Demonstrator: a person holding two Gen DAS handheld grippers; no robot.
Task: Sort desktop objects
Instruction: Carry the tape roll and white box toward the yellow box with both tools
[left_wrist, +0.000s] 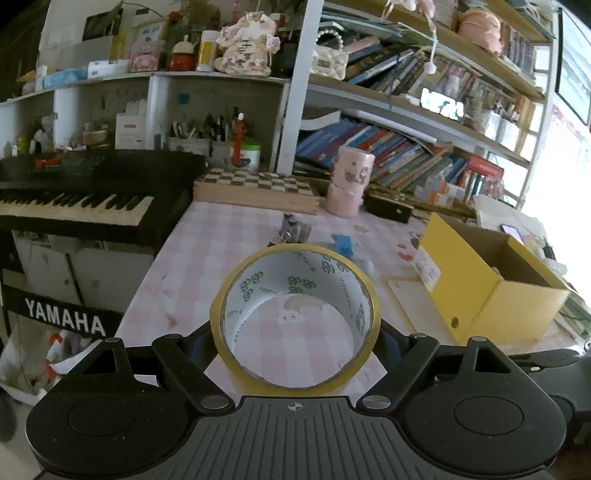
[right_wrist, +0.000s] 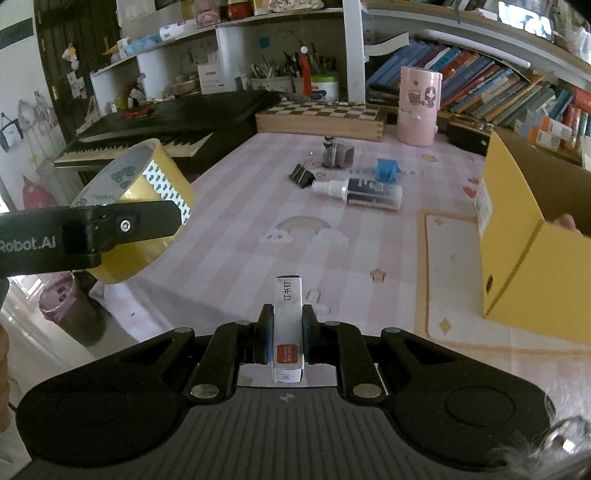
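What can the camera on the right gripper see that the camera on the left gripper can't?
Only the right wrist view shows the small staples box pinched in the right gripper, the spray bottle lying on the table and the black binder clip. Only the left wrist view shows the YAMAHA label on the keyboard's front and looks straight through the tape roll held by the left gripper. Both show the tape roll, the yellow box, the chessboard, the pink canister and the blue toy.

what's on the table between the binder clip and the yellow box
In the right wrist view, a spray bottle lying on its side, with a blue toy just behind it.
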